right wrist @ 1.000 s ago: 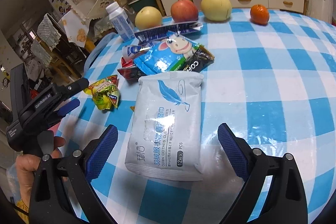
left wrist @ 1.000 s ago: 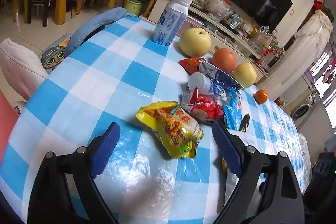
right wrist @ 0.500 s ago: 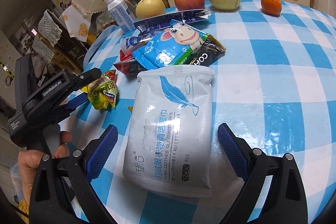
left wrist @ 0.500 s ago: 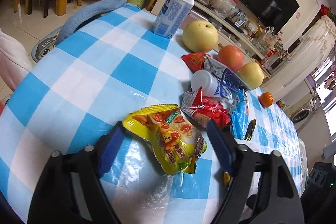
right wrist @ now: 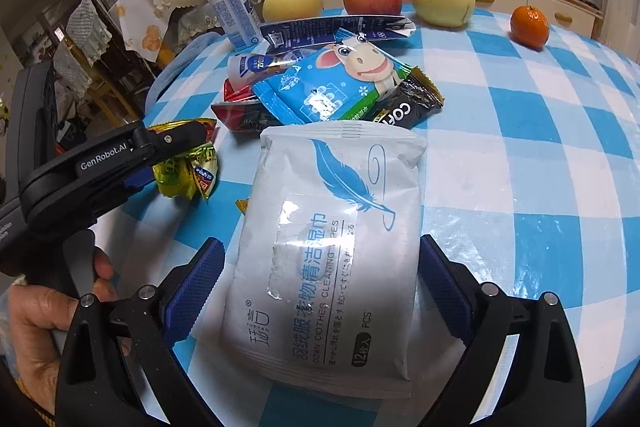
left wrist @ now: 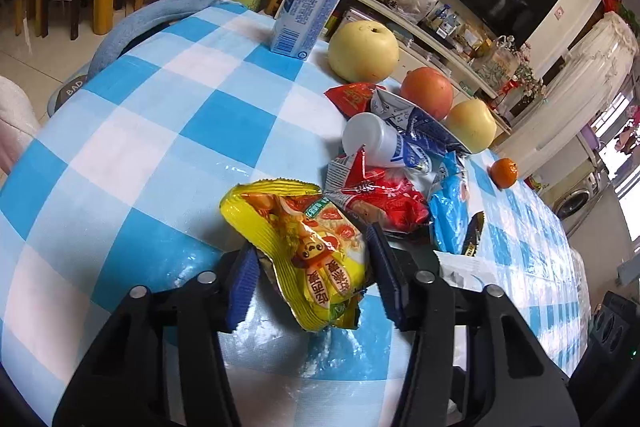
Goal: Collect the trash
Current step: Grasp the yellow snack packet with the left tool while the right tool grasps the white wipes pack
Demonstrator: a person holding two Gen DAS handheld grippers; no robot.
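My left gripper [left wrist: 312,279] is shut on a crumpled yellow snack wrapper [left wrist: 304,247] at the near edge of the checked table [left wrist: 140,147]; the wrapper bulges between the jaws. It also shows in the right wrist view [right wrist: 188,167], held by the left gripper [right wrist: 168,151]. My right gripper [right wrist: 320,291] is open, its jaws on either side of a white wet-wipes pack [right wrist: 328,247] lying flat. Beyond lies a pile of wrappers: red [left wrist: 380,199], blue with a cow [right wrist: 340,83], black coffee sachet [right wrist: 408,107], and a tipped white bottle [left wrist: 372,139].
An upright milk bottle [left wrist: 312,7], two yellow pears [left wrist: 364,51] [left wrist: 472,125], a red apple [left wrist: 428,91] and a small orange [left wrist: 504,173] stand along the table's far side. A blue chair back [left wrist: 152,19] borders the left edge. Shelves and chairs lie behind.
My left gripper has moved forward over the yellow wrapper and closed on it. My right gripper has edged forward around the wipes pack and stays open.
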